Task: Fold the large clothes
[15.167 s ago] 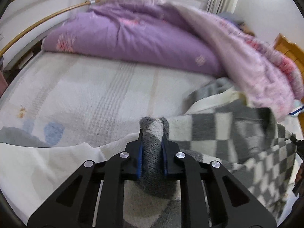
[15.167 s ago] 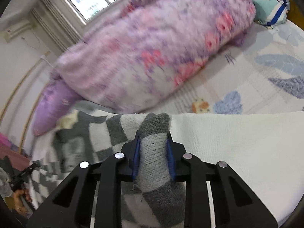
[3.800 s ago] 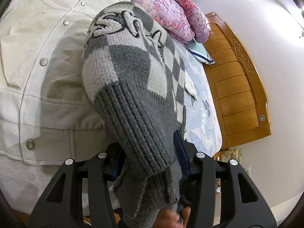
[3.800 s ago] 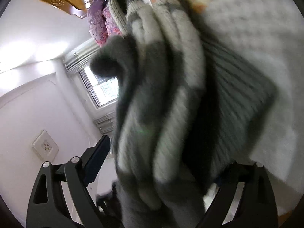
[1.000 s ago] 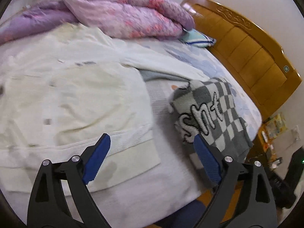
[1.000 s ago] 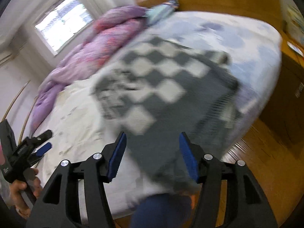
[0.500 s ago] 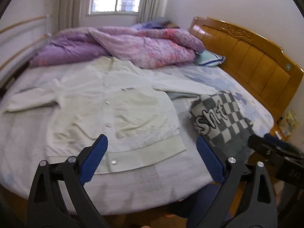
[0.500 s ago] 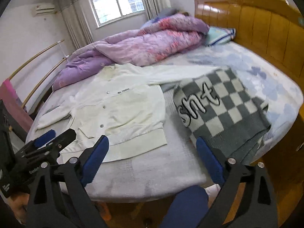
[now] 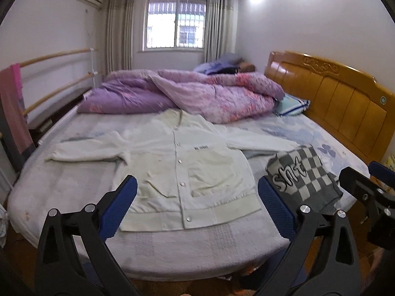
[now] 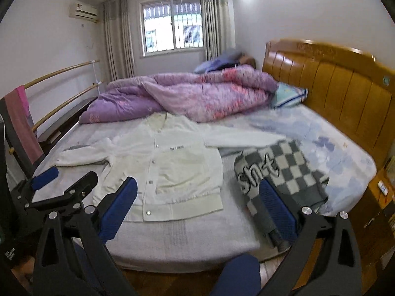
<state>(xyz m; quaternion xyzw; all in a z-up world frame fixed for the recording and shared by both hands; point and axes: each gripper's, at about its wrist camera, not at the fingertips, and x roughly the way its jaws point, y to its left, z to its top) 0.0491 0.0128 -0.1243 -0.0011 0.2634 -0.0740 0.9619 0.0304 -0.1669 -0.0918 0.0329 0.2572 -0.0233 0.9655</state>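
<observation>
Jacket [image 9: 187, 167] lies spread flat, sleeves out, mid-bed with its hem near the front edge; the folded sweater [image 9: 303, 175] sits by the right edge. I judge the jacket soft and light, so I would pinch hem corners. Left gripper [image 9: 197, 209] and right gripper [image 10: 197, 207] gape wide, empty.

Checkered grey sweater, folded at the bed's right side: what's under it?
The folded grey-and-white checkered knit sweater lies on the pale floral bedsheet. The cream snap-button jacket's right sleeve cuff runs up to its far edge; whether the cuff tucks beneath is hidden.
</observation>
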